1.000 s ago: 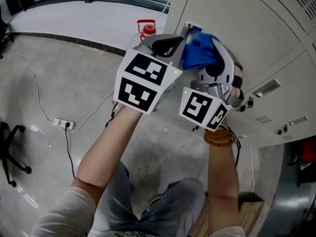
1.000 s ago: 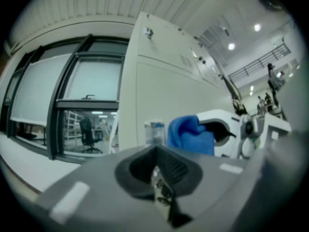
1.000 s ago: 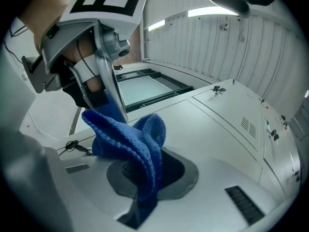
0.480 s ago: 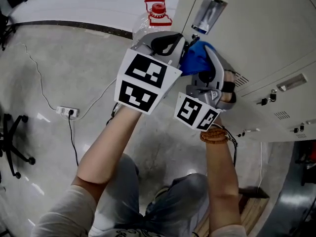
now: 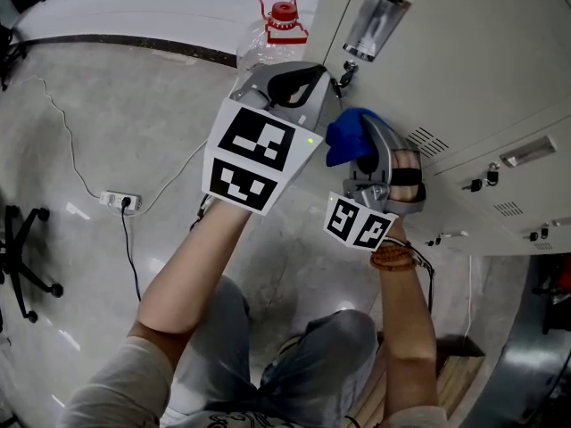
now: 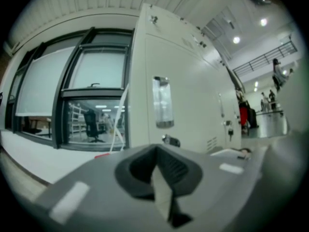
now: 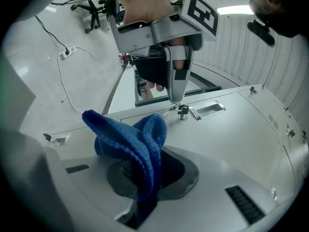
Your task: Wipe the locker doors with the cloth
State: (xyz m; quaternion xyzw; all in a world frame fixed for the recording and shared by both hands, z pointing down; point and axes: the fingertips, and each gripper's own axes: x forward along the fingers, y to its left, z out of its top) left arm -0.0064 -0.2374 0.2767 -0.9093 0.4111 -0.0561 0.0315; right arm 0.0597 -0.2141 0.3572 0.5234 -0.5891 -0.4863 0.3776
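R gripper has its jaws clenched on the blue cloth. The cloth's free folds stand up out of the jaws, close over the locker doors; touching or not, can't tell. In head view the cloth sits just beside L gripper, near the door w/ the vent slots.

L gripper's jaws are pressed together, nothing btwn them. It's held at the lockers' outer corner edge, close to the key & the clear label holder.

Lockers fill the right side of head view & are cut off top and right. Open floor lies to the left, w/ a power strip & its cable. A chair base is cut off at the left frame edge.

A red-capped bottle stands by the locker corner, lower part hidden behind L gripper. The cloth's gripped end is buried in the jaws. The right hand is mostly covered by the gripper body.
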